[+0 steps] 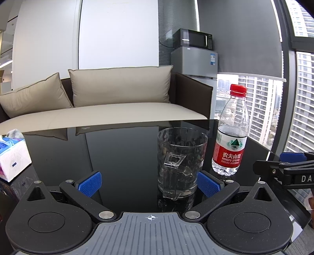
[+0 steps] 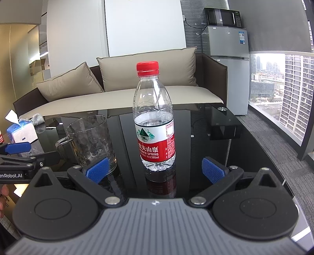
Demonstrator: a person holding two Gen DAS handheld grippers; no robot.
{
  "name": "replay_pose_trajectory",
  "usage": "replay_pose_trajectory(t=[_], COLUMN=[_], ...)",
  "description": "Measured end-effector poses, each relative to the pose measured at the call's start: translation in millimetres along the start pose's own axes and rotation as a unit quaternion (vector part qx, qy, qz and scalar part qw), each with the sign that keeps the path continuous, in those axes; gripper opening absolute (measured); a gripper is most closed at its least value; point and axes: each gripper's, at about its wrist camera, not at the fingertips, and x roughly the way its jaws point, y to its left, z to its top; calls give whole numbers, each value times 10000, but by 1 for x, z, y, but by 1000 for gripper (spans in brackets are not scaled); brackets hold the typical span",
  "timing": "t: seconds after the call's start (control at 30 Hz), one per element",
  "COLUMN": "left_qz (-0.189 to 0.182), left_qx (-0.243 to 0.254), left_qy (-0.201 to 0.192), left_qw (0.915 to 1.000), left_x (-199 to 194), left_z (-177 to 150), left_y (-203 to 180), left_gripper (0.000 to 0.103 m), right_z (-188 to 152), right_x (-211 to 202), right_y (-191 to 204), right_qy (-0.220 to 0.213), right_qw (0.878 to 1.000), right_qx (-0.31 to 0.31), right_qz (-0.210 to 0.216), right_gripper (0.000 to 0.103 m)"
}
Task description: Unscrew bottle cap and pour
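Note:
A clear water bottle with a red label and a red cap stands upright on the black glass table; it is about half full. It also shows in the left wrist view, with its cap on. A clear glass mug with a handle stands left of the bottle, also seen in the right wrist view. My left gripper is open, just short of the mug. My right gripper is open, with the bottle just ahead between the blue pads.
A tissue pack lies at the table's left edge. A beige sofa stands behind the table, with a fridge and microwave to the right. A small black side table stands by the window.

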Motion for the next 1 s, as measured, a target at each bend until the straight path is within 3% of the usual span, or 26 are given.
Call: replay_pose_trajectory(t=[1.0], left_qz=[-1], left_qx=[13], left_qy=[47], left_qw=[10000], left_x=[-2], left_z=[10], left_y=[-2], left_gripper=[102], right_z=[0], right_x=[1], right_y=[-1], right_qy=[15], right_qw=[10000], right_qx=[7], right_qz=[22], right_gripper=[103])
